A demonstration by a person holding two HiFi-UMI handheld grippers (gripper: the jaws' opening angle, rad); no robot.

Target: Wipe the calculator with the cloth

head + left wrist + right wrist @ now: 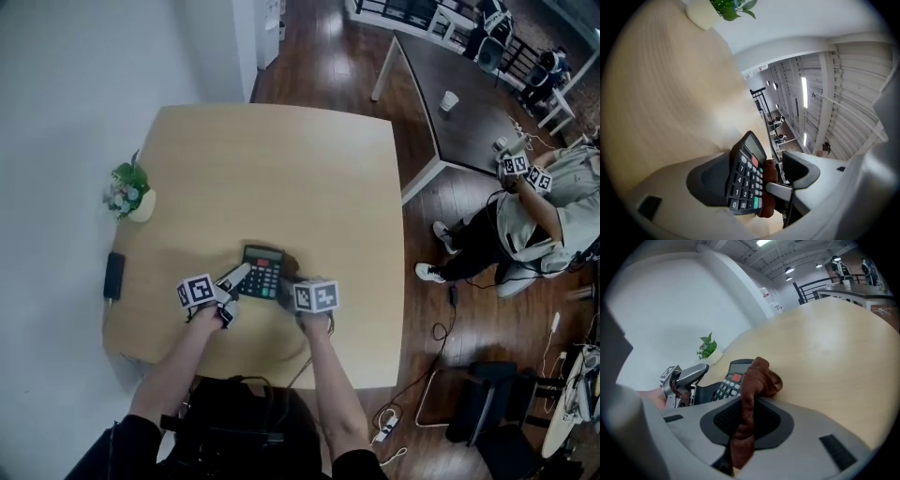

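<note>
A black calculator [262, 272] lies on the light wooden table [281, 169], near its front edge. My left gripper [232, 281] reaches in from the calculator's left side. In the left gripper view the calculator [746, 180] rests against one jaw's pad, while the other jaw stands apart from the keys, so this gripper [754, 173] is open. My right gripper [289, 291] is at the calculator's right side, shut on a brown cloth [752, 380]. The cloth's bunched end touches the calculator [729, 380] beside the keys. That cloth [768, 185] also shows between the left jaws.
A small potted plant [129, 192] and a dark flat device [113, 275] sit near the table's left edge. Another person [534, 216] sits to the right beside a dark table [469, 131] carrying a cup [450, 100]. Cables lie on the floor at lower right.
</note>
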